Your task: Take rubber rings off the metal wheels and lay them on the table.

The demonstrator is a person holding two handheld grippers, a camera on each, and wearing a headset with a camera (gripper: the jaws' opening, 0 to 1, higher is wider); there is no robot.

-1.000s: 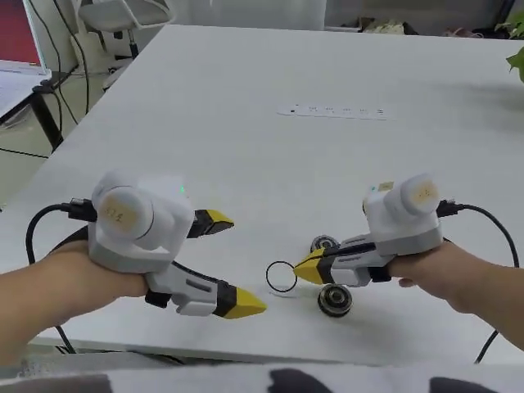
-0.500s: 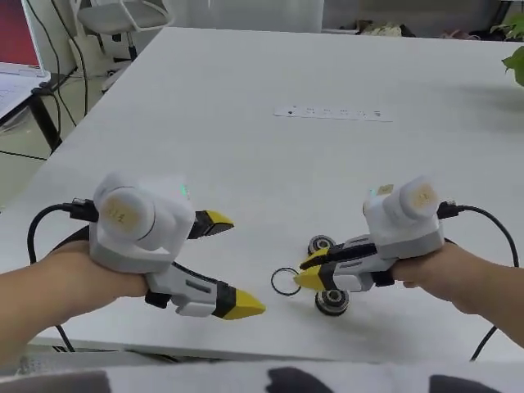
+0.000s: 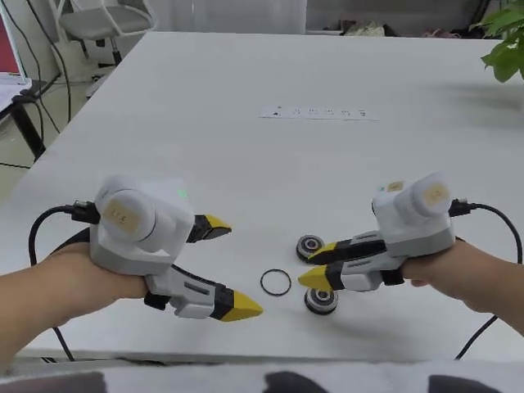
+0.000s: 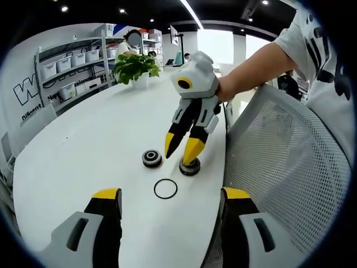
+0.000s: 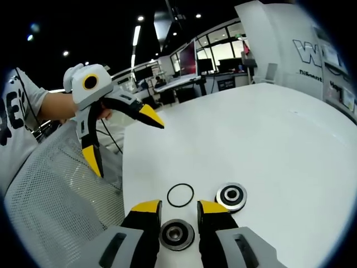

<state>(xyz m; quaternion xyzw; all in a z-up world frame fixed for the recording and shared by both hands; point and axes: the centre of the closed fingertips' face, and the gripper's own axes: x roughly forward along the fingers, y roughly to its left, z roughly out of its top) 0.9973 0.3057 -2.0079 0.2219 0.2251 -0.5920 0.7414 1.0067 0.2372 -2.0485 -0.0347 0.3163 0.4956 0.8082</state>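
A thin black rubber ring [image 3: 276,282] lies flat on the white table [image 3: 246,123], apart from both grippers. Two small metal wheels sit near it: one [image 3: 309,246] farther off, one [image 3: 321,300] under my right gripper [image 3: 311,268]. That gripper is open, its yellow tips just right of the ring. In the right gripper view the near wheel [image 5: 177,233] lies below and between the jaws, with the ring [image 5: 180,195] just ahead and the other wheel [image 5: 231,196] to the right. My left gripper [image 3: 232,267] is wide open, left of the ring [image 4: 165,188], holding nothing.
A white power strip [image 3: 319,113] lies flat at mid-table. Green plant leaves [image 3: 503,53] reach in at the far right corner. An office chair [image 3: 106,20] and a desk stand beyond the table's left side. Cables trail from both grippers.
My right gripper has opened and drawn back slightly to the right, leaving the ring flat on the table. The left gripper has stayed put. The head camera has shifted a little.
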